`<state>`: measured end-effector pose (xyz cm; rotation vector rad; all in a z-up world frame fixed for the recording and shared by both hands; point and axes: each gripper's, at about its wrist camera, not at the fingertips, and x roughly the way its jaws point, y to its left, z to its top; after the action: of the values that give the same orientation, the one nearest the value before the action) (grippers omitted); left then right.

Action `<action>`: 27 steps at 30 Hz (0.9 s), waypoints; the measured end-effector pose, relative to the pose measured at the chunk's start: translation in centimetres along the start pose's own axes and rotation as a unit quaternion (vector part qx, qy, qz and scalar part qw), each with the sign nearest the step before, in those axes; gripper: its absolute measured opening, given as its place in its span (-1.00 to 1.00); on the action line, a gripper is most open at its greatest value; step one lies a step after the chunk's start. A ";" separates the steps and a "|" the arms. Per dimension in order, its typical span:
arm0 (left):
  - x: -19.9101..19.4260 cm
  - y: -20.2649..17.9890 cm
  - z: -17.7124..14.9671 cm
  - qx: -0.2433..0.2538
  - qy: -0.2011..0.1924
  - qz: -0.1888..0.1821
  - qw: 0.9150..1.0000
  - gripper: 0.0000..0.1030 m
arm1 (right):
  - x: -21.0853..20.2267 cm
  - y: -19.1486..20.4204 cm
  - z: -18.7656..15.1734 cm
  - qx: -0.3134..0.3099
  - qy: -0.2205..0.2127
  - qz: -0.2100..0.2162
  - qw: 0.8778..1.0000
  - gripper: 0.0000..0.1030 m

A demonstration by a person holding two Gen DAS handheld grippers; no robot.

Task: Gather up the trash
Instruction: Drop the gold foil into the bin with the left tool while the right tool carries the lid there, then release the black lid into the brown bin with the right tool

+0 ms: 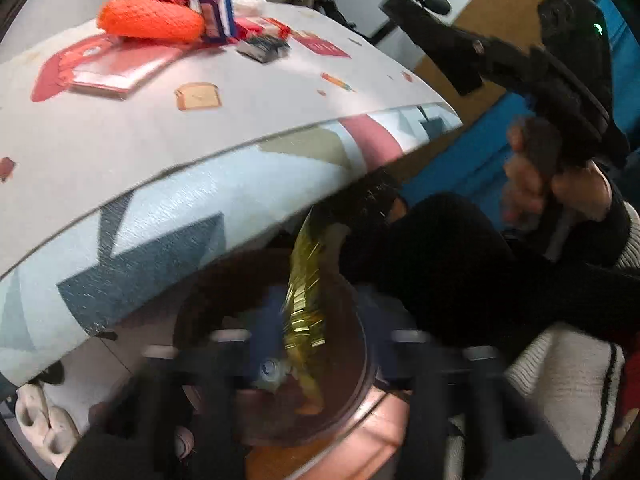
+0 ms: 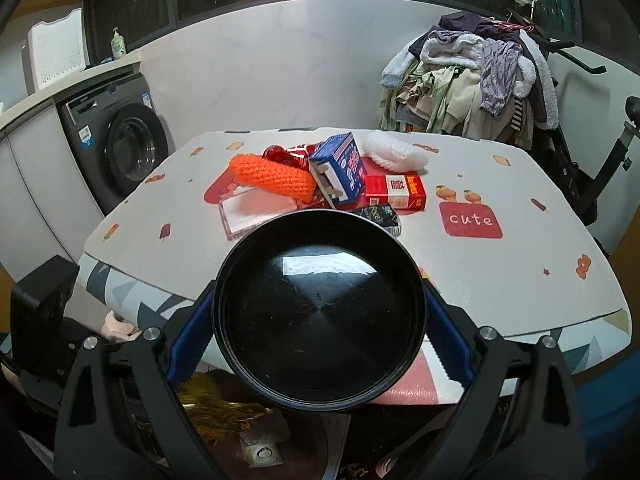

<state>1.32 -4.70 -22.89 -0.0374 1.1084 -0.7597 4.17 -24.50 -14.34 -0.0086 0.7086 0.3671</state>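
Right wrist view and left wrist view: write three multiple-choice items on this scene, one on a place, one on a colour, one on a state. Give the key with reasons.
1. Where is the gold foil wrapper?
A. on the table beside the red box
B. over the bin below the table edge
C. on the clothes pile

2. What colour is the knitted roll on the table?
A. orange
B. green
C. purple

3. What is the state of the right gripper?
A. open and empty
B. shut on a blue carton
C. shut on the black round lid

Key:
1 B, the foil hangs above the bin opening in front of the left gripper.
2 A, it is bright orange in both views.
3 C, both blue pads press the lid's rim.
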 end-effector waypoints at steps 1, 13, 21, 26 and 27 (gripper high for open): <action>-0.4 0.2 0.2 -0.007 -0.011 0.001 1.000 0.08 | 0.0 0.0 -0.2 0.000 0.002 0.000 1.000 0.80; -9.2 -0.4 0.7 -0.048 -0.175 0.160 0.970 0.86 | 1.9 2.2 -3.5 -0.013 0.047 0.020 0.999 0.80; -11.7 0.4 -0.1 -0.082 -0.208 0.210 0.952 0.88 | 4.0 5.7 -6.8 -0.044 0.097 0.056 0.993 0.80; -12.1 1.4 -0.8 -0.110 -0.210 0.219 0.946 0.88 | 5.3 7.5 -8.6 -0.061 0.135 0.074 0.986 0.80; -12.0 1.5 -0.8 -0.113 -0.211 0.220 0.946 0.88 | 5.5 7.7 -8.9 -0.066 0.141 0.076 0.985 0.80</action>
<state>-1.28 3.51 -14.31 -0.1356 0.7470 -0.2038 -0.21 -16.63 -23.71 -0.1344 0.9679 0.5663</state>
